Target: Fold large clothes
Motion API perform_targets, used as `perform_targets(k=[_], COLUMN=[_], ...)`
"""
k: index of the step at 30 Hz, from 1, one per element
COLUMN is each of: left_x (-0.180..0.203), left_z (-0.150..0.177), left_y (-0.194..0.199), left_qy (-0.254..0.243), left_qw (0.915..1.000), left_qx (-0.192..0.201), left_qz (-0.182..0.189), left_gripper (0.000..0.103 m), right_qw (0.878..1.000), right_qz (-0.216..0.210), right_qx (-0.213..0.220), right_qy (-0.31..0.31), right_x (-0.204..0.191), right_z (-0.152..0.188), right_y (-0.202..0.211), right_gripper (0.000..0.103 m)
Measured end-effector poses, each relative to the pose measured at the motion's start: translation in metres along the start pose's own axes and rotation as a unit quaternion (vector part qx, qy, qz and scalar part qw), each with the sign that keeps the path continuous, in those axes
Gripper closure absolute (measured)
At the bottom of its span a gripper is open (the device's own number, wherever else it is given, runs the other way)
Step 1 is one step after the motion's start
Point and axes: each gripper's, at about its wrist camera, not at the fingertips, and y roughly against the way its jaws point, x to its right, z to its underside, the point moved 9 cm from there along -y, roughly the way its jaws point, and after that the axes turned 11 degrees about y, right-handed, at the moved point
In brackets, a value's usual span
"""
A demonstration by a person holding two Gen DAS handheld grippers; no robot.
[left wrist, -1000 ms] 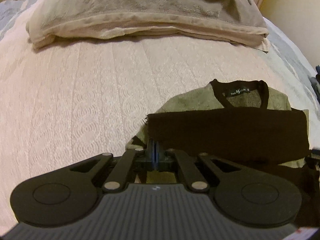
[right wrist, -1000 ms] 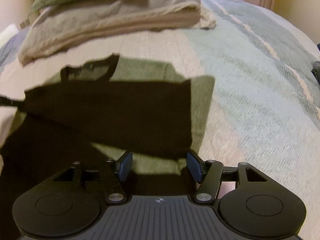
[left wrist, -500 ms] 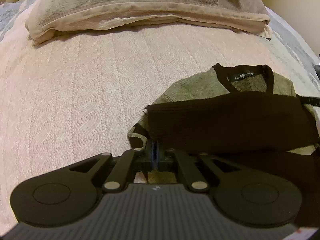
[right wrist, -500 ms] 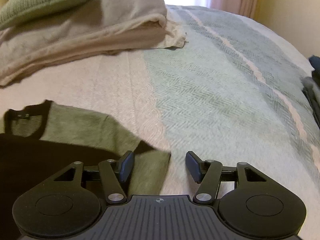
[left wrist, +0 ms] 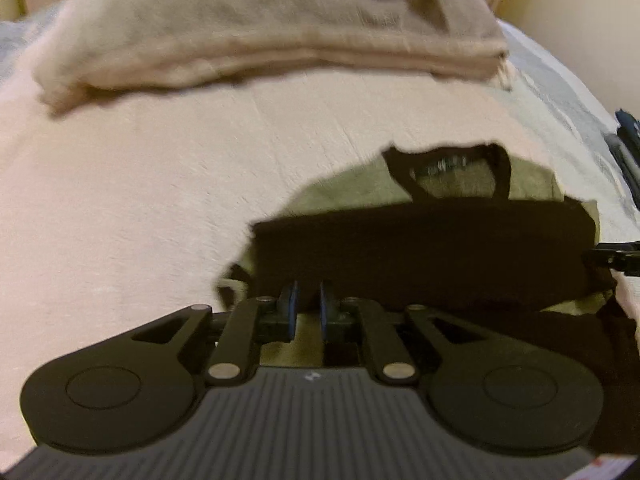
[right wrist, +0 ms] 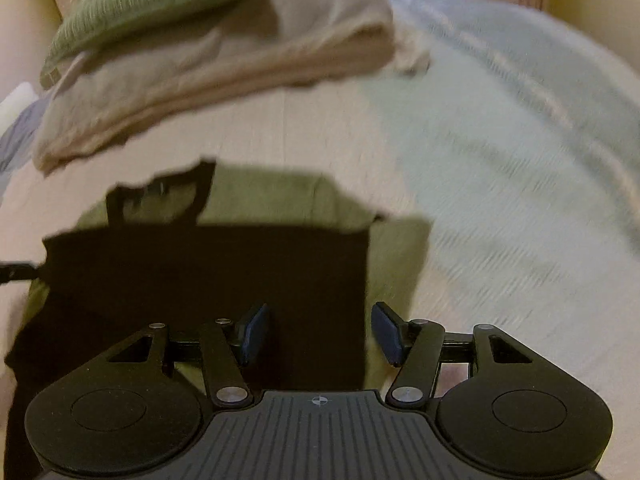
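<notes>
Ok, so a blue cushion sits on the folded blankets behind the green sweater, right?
No: the cushion on the folded blankets is green, not blue, as the right wrist view shows. It does lie behind the green sweater.

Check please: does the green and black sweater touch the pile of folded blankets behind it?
Apart. The left wrist view shows a broad strip of pink bedspread lying between the sweater collar and the folded blanket pile.
</notes>
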Motion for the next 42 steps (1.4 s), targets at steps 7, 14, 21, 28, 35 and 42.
perform_targets(k=[7,14,21,28,35,42], left_x=[-0.009,-0.014,-0.002,0.017,0.037,0.06], left_z=[-0.01,0.007,0.047,0.088,0.101,0.095], left_y=[-0.012,0.01,0.052,0.084,0.077,0.069], left_qy=[-0.01,-0.016,-0.006,0.015,0.01,-0.004], left_qw=[0.9998,0.9996,0.9998,0.9997,0.9997,0.9999], left_qx=[0.01,0.003,-0.002,-0.011,-0.019,-0.01], left_qz=[-0.013,-0.022,-0.019,-0.012,-0.009,-0.002], left_gripper=[0.092,0.092,0.092,0.092,0.092,0.092], right_qw=[0.999,1.0,1.0,1.0,0.999,0.997], right_qz=[0.017,-0.004,0.014,0.001,0.023,0.041], right_qx=[0.024,-0.015,-0.012,-0.017,-0.028,0.03], right_qy=[-0.013,-0.004,-0.009,-0.014,0.002,0.066], right_x=[0.008,-0.017,-0.022,-0.029,-0.012,-0.005], right_z=[-0.01,0.032,0.052,0.068,0.076,0.046], right_y=[0.013,0.025,0.075,0.076,0.066,0.075], right_gripper=[0.048,0.048,0.047,0.048,0.094,0.099])
